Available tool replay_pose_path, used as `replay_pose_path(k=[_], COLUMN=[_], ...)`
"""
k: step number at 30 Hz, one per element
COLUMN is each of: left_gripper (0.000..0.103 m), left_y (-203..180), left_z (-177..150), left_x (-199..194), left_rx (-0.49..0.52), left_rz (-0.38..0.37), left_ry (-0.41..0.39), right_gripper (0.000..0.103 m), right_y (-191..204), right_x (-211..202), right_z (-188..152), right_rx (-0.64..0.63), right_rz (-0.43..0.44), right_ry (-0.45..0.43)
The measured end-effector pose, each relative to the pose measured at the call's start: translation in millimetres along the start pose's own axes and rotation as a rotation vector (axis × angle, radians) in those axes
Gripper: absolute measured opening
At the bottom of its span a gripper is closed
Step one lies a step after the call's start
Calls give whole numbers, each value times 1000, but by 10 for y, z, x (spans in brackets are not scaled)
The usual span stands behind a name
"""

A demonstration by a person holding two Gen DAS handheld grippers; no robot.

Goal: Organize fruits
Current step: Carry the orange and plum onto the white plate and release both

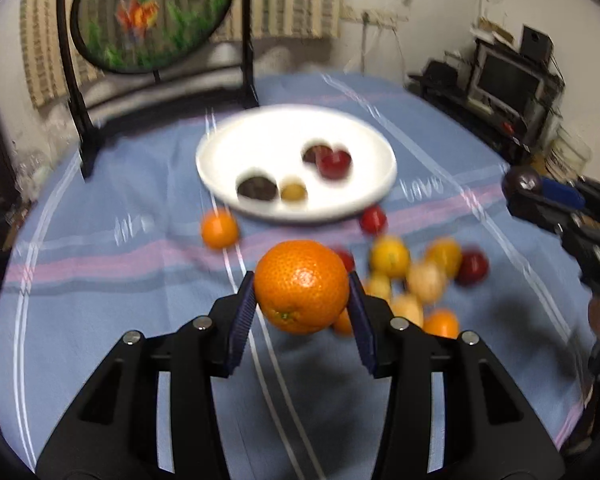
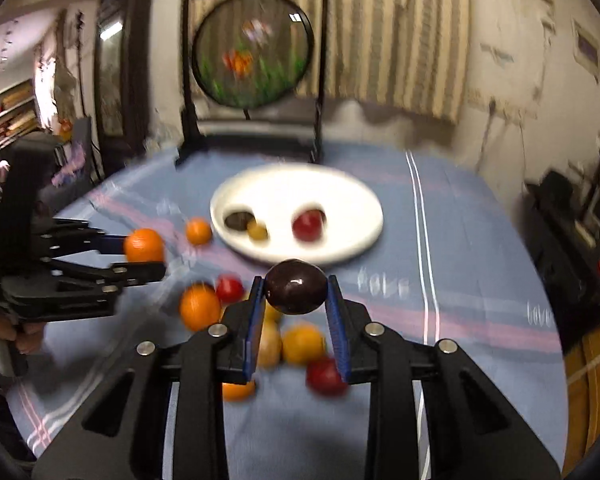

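Left gripper [image 1: 302, 286]: clamped on a large orange [image 1: 302, 286], one blue pad on each side; the fruit hangs clear of the tablecloth [image 1: 100, 320], above the near part of the table.
Orange, orientation: round, no clear long axis; its green stem scar faces down and toward the camera in the left wrist view.
Right gripper [image 2: 296, 292]: clenched on a dark plum [image 2: 296, 292], held off the cloth in front of the plate's near rim.
Plum, orientation: slightly oval, long axis running across from pad to pad, roughly level.
Plate [image 1: 340, 128]: white, mid-table toward the far edge; it carries a dark fruit, a small yellow-brown one and a red one with another dark one just behind it.
Loose fruit [image 1: 420, 276]: a cluster of orange, yellow and red pieces on the cloth near the front edge; one small orange [image 1: 219, 229] lies apart, just beside the plate's near-left rim.
Left wrist view only: the right gripper from the side at the right edge, plum at its tip; a television set in the far right corner of the room.
Right wrist view only: the left gripper from the side with the orange, a hand [image 2: 24, 336] on its handle, and shelves at the far left.
Both views: a round framed panel [image 2: 253, 54] on a black stand at the table's far edge; heavy blur.
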State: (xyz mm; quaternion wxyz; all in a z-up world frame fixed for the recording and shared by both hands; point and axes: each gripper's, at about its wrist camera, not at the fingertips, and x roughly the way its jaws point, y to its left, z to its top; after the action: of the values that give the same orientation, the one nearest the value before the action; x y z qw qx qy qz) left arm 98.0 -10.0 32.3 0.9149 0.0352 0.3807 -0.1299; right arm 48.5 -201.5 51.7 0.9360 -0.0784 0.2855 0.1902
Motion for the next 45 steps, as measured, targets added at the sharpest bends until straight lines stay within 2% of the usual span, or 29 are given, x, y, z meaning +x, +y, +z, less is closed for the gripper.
replay_pose_path(k=[4, 7, 11, 16, 17, 19, 21, 27, 32, 35, 36, 45], left_gripper=[45, 45, 45, 46, 48, 67, 70, 73, 79, 80, 80, 80], left_y=[41, 129, 237, 346, 366, 390, 378, 380, 430, 503, 532, 702], left_z=[343, 527, 627, 682, 696, 711, 734, 736, 637, 520, 471, -4], left_x=[204, 458, 801, 1091, 1134, 1134, 1101, 914, 655, 521, 486, 480], left_rx=[-30, -47, -62, -91, -104, -122, -113, -126, -121, -119, -121, -125], left_rz=[-7, 22, 53, 54, 53, 55, 53, 52, 62, 82, 86, 122], left_ry=[-9, 6, 41, 77, 81, 59, 37, 5, -25, -28, -26, 47], right_gripper=[30, 30, 30, 31, 31, 31, 36, 38, 38, 49, 53, 56], right_y=[6, -42, -136, -225, -239, -240, -230, -276, -387, -479, -507, -465], right_x=[285, 642, 1041, 1429, 1495, 1593, 1629, 1490, 1198, 958, 893, 425], right_z=[197, 251, 293, 311, 325, 310, 293, 279, 187, 72, 36, -372], right_rx=[-31, -29, -22, -16, -19, -35, -50, -14, 39, 72, 79, 117], right_rz=[-4, -10, -22, -23, -25, -43, -60, -45, -29, -46, -53, -50], right_ry=[0, 56, 115, 184, 196, 220, 224, 198, 189, 179, 175, 184])
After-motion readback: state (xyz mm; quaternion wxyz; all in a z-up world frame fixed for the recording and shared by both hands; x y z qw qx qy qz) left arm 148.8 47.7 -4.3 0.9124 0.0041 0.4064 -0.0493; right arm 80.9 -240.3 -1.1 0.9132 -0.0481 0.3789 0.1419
